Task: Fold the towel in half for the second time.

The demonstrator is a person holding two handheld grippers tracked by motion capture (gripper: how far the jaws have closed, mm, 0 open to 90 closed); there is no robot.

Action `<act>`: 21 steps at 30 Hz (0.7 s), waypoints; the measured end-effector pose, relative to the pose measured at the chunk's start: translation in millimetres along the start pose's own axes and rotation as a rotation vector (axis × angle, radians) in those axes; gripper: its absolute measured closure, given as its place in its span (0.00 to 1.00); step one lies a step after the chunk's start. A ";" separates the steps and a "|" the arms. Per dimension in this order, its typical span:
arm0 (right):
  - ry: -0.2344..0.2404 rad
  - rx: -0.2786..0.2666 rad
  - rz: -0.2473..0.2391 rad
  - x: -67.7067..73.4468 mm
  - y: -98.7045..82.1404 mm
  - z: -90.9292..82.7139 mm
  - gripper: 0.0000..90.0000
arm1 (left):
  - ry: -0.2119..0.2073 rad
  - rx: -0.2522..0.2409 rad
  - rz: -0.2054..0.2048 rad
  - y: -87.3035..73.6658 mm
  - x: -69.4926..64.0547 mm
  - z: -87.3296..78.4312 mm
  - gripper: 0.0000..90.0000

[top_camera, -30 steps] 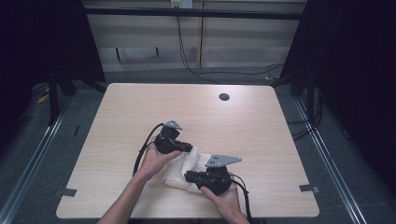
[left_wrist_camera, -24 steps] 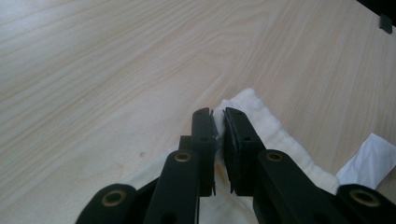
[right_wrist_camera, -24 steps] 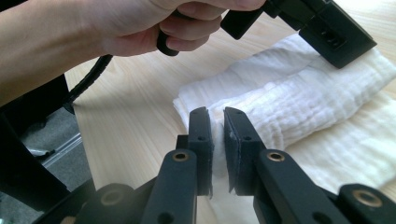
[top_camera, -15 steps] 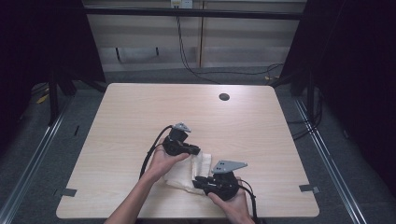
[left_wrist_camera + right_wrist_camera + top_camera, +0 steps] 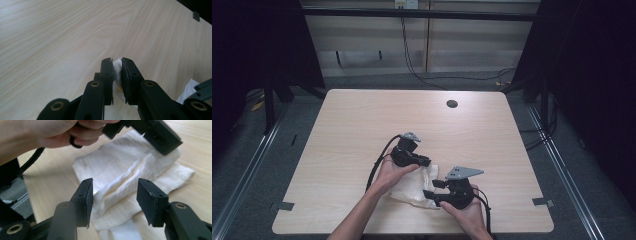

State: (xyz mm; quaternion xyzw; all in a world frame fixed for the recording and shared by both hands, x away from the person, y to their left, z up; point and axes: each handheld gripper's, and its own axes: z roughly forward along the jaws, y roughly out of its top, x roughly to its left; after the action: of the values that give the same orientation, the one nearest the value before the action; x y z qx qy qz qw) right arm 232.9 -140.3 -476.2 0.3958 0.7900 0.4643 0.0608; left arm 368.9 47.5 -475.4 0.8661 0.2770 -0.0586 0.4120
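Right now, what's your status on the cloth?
Left gripper pinching the white cloth. Right gripper jaws just opened, nothing gripped, cloth beneath them. Table around it bare.

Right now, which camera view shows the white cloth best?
The right gripper view: the white cloth lies folded, its ridge clear. The high view shows it small, partly under the hands. The left gripper view shows a pinched corner.

Cloth: off-white, plain. Bench: pale wood, fine grain, one dark round hole. Both grippers' fingers: matte black. Floor: grey.
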 end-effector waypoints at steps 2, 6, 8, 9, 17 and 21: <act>-0.022 0.000 0.009 -5.0 1.7 0.6 0.53 | -0.003 0.002 -0.003 0.8 -1.6 2.6 0.89; -0.038 0.013 0.011 -15.7 3.8 5.4 0.56 | -0.021 0.001 -0.004 0.0 -5.2 6.8 0.87; -0.043 0.031 0.023 -20.6 3.3 8.7 0.58 | -0.024 0.003 0.005 0.4 -6.9 8.1 0.85; -0.047 0.037 0.023 -22.8 3.0 10.7 0.58 | -0.025 -0.002 0.004 0.6 -6.6 7.6 0.83; -0.073 0.047 0.067 -32.2 3.4 22.7 0.57 | -0.029 -0.054 -0.022 -0.7 -0.8 -7.0 0.63; -0.094 0.053 0.070 -35.3 2.7 21.8 0.55 | -0.003 -0.073 -0.024 -4.8 3.4 -20.2 0.56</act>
State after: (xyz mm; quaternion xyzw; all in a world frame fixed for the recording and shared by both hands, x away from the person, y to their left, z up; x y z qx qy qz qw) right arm 268.4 -148.8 -495.9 0.4458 0.7840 0.4262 0.0711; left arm 366.7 66.5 -466.6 0.8470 0.2889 -0.0547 0.4428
